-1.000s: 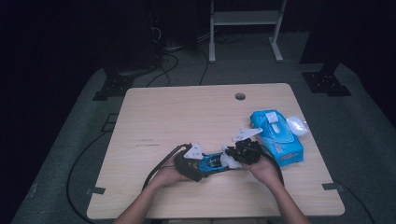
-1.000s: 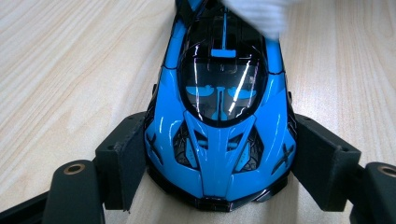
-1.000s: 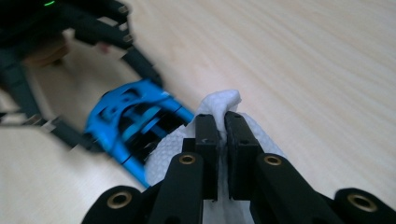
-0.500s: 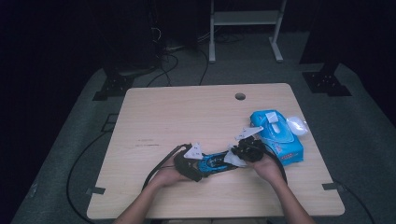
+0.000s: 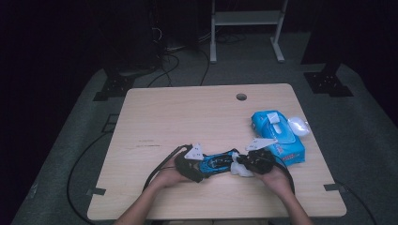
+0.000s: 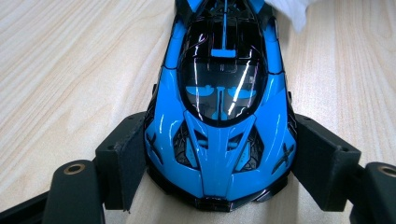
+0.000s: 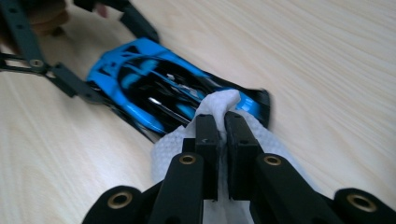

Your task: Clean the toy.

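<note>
Wiping the blue toy car (image 5: 217, 162) near the table's (image 5: 187, 117) front edge.

My left gripper (image 6: 219, 163) clamps the car's nose between both jaws, at 9 o'clock of the car. My right gripper (image 7: 223, 126), at 3 o'clock, is pinched tight on a white wipe (image 7: 215, 105), pressing it against the car's tail. The blue wipes pack (image 5: 277, 136) lies at 2 o'clock, near.

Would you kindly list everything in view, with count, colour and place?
toy car: one, blue and black, near table edge, clamped by left gripper
wipe: one, white, pinched by right gripper, on the car's far end
wipes pack: one, blue, right side, white wipe sticking out
table: one, light wood, hole near far edge
frame: one, white, on floor beyond table
left gripper: black
right gripper: black
hands: two, near edge
</note>
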`<state>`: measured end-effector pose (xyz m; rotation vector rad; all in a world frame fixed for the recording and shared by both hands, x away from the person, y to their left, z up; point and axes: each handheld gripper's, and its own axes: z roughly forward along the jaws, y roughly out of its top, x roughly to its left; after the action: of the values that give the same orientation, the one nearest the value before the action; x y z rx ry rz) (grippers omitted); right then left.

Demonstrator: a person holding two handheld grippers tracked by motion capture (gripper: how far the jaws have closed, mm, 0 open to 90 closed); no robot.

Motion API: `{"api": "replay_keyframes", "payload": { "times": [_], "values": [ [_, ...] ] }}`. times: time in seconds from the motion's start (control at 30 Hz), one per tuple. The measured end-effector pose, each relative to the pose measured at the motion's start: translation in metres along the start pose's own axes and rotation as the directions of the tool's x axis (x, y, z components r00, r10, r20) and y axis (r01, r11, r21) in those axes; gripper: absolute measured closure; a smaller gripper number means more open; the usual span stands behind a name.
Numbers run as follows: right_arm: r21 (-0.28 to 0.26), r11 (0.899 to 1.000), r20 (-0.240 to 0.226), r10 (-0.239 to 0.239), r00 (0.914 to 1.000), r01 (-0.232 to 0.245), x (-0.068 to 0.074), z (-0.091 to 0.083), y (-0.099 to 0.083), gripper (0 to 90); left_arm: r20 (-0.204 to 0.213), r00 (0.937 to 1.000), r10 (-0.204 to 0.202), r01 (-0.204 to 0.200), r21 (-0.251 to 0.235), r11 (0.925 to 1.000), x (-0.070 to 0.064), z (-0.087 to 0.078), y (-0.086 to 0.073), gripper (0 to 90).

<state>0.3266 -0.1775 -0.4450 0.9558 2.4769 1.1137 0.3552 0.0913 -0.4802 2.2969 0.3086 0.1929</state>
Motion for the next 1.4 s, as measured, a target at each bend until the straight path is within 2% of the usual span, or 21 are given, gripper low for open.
{"api": "replay_keyframes", "payload": {
  "times": [0.13, 0.3, 0.5, 0.7, 0.77, 0.87, 0.93, 0.97, 1.1, 1.13, 1.2, 1.27, 1.4],
  "values": [
    [0.023, 0.998, -0.015, -0.062, 0.9979, 0.063, 0.013, 0.012, 0.008, 84.6, 0.001, 1.0000, -0.002, 0.002, 0.000, 1.0000, 0.000, 0.000, 0.000, 25.4],
    [0.016, 0.999, -0.020, -0.032, 0.9993, 0.033, 0.011, 0.013, 0.009, 84.6, 0.003, 1.0000, -0.005, 0.005, -0.003, 1.0000, 0.000, 0.000, 0.000, 25.4],
    [-0.002, 0.998, -0.064, -0.059, 0.9962, 0.059, 0.027, 0.026, 0.022, 84.6, 0.000, 1.0000, -0.005, 0.005, -0.003, 1.0000, 0.000, 0.000, 0.000, 25.4],
    [0.021, 0.993, -0.133, -0.111, 0.9848, 0.115, 0.047, 0.051, 0.039, 84.6, 0.002, 1.0000, -0.005, 0.005, 0.000, 1.0000, 0.000, 0.000, 0.000, 25.4],
    [0.042, 0.992, -0.168, -0.110, 0.9796, 0.119, 0.054, 0.061, 0.044, 84.4, 0.002, 1.0000, -0.007, 0.007, -0.002, 1.0000, 0.000, 0.000, 0.000, 25.4],
    [0.073, 0.986, -0.181, -0.134, 0.9743, 0.150, 0.064, 0.069, 0.052, 84.4, 0.003, 1.0000, -0.007, 0.007, -0.003, 1.0000, 0.000, 0.000, 0.000, 25.4],
    [0.088, 0.982, -0.181, -0.151, 0.9718, 0.169, 0.064, 0.070, 0.055, 84.4, 0.002, 1.0000, -0.007, 0.007, -0.004, 1.0000, 0.000, 0.000, 0.000, 25.4],
    [0.092, 0.980, -0.164, -0.159, 0.9735, 0.176, 0.062, 0.069, 0.056, 84.5, 0.001, 1.0000, -0.006, 0.006, -0.003, 1.0000, 0.000, 0.000, 0.000, 25.4],
    [0.082, 0.986, -0.128, -0.132, 0.9829, 0.143, 0.048, 0.058, 0.053, 84.5, 0.003, 1.0000, -0.004, 0.004, -0.002, 1.0000, 0.000, 0.000, 0.000, 25.4],
    [0.081, 0.986, -0.129, -0.134, 0.9826, 0.145, 0.047, 0.057, 0.052, 84.5, 0.004, 1.0000, -0.003, 0.003, -0.001, 1.0000, 0.000, 0.000, 0.000, 25.4],
    [0.082, 0.986, -0.142, -0.130, 0.9813, 0.143, 0.050, 0.058, 0.051, 84.5, 0.004, 1.0000, -0.004, 0.004, -0.001, 1.0000, 0.000, 0.000, 0.000, 25.4],
    [0.082, 0.984, -0.171, -0.139, 0.9754, 0.155, 0.057, 0.064, 0.051, 84.5, 0.003, 1.0000, -0.007, 0.007, -0.002, 1.0000, 0.000, 0.000, 0.000, 25.4],
    [0.084, 0.982, -0.172, -0.155, 0.9728, 0.171, 0.062, 0.070, 0.055, 84.5, 0.000, 1.0000, -0.009, 0.009, -0.008, 0.9999, 0.000, 0.000, -0.001, 25.3]
  ]
}}
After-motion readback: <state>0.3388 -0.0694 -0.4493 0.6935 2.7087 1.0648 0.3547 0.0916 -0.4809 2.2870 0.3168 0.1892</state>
